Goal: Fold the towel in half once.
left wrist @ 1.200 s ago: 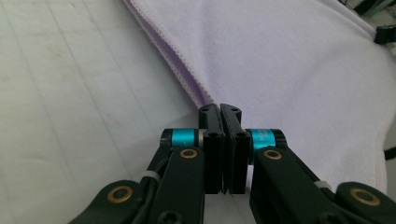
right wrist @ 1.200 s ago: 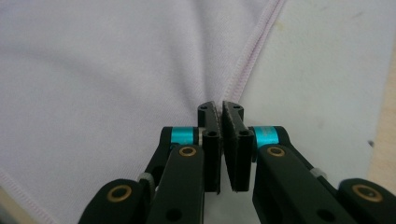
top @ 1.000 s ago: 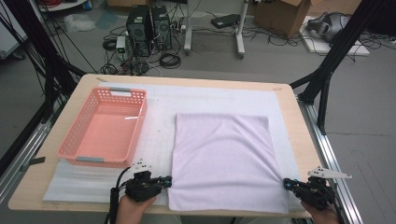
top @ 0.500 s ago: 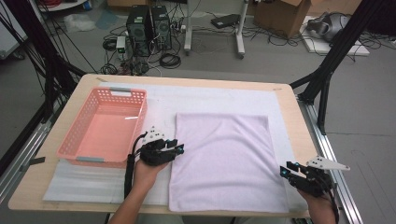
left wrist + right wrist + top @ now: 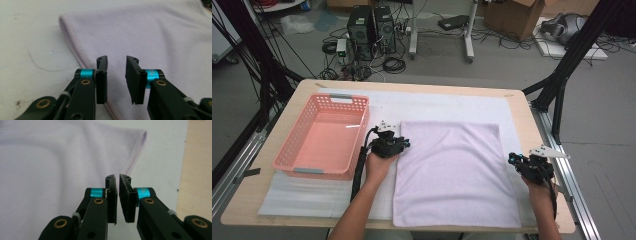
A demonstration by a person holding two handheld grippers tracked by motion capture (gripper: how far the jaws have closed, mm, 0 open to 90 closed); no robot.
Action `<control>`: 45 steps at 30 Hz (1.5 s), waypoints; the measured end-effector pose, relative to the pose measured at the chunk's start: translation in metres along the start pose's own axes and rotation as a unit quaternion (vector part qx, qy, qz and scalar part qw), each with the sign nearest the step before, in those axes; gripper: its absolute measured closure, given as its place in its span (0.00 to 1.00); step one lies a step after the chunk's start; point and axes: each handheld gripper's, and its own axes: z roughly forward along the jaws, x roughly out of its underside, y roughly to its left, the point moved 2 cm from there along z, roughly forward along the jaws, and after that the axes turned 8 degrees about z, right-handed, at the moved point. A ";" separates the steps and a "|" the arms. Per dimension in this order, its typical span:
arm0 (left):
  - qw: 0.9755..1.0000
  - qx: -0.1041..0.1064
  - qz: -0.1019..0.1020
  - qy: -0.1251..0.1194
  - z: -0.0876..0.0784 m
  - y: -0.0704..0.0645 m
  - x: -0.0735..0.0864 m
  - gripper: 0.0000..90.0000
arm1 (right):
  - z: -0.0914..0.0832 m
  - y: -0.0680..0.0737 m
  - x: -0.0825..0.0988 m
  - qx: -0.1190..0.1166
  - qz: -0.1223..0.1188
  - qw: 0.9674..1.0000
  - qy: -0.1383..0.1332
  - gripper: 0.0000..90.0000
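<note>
A pale lilac towel [image 5: 452,170] lies flat on the white mat, spread out as a rectangle. My left gripper [image 5: 405,143] sits at the towel's left edge, near its far corner. In the left gripper view the towel [image 5: 150,37] hem runs under my left gripper [image 5: 116,60]; its jaws have just been closing but stand apart with nothing between them. My right gripper [image 5: 513,159] is at the towel's right edge, about midway along. In the right gripper view the towel [image 5: 50,157] lies behind my right gripper [image 5: 117,177], whose jaws have just closed to a thin slit with nothing seen between.
A pink plastic basket [image 5: 282,162], with nothing inside, stands left of the towel, close to my left hand. A white foam mat [image 5: 437,102] covers most of the wooden table [image 5: 537,115]. Metal rails run along both table sides.
Both hands have moved away from the towel's near corners, forward along its side edges; the left went farther. The towel lies as before.
</note>
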 end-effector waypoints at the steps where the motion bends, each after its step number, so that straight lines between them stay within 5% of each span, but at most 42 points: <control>1: 1.000 -0.006 -0.001 0.001 0.002 0.002 -0.002 0.75 | 0.004 -0.003 -0.003 0.003 0.003 1.000 0.003 0.94; 4: 0.999 -0.030 -0.010 -0.014 0.007 0.008 -0.004 0.66 | 0.016 -0.010 -0.015 0.006 0.009 1.000 0.010 0.91; 7: 0.999 -0.020 -0.028 0.010 0.012 0.013 -0.005 0.64 | 0.030 -0.015 -0.024 0.002 0.022 1.000 0.020 0.86; 11: 0.999 -0.039 0.002 0.023 0.015 0.011 -0.007 0.73 | 0.051 -0.014 -0.030 0.004 0.023 0.999 0.042 0.81; 14: 0.999 -0.046 0.005 0.024 0.016 0.011 -0.007 0.89 | 0.067 -0.016 -0.028 0.012 0.032 0.998 0.056 0.81; 17: 0.999 -0.048 0.006 0.025 0.016 0.010 -0.008 0.94 | 0.071 -0.018 -0.027 0.007 0.055 0.998 0.044 0.95; 19: 0.998 -0.059 -0.013 0.021 0.015 0.013 -0.008 0.95 | 0.070 -0.019 -0.028 0.027 0.047 0.998 0.041 0.97; 23: 0.998 -0.065 -0.018 0.018 0.015 0.014 -0.008 0.95 | 0.068 -0.021 -0.028 0.048 0.054 0.997 0.037 0.95; 25: 0.997 -0.066 -0.026 0.015 0.014 0.016 -0.008 0.91 | 0.067 -0.021 -0.028 0.053 0.049 0.997 0.038 0.84; 33: 0.999 -0.009 -0.017 -0.051 -0.005 0.018 -0.007 0.60 | 0.042 -0.019 -0.037 0.010 0.033 0.999 0.009 0.71; 41: 0.992 0.046 0.016 -0.115 -0.029 0.004 -0.003 0.45 | 0.018 -0.008 -0.027 -0.054 0.004 0.998 0.007 0.43; 45: 0.991 0.074 0.019 -0.113 -0.037 -0.002 -0.001 0.26 | 0.008 0.001 -0.016 -0.064 -0.021 0.998 -0.001 0.25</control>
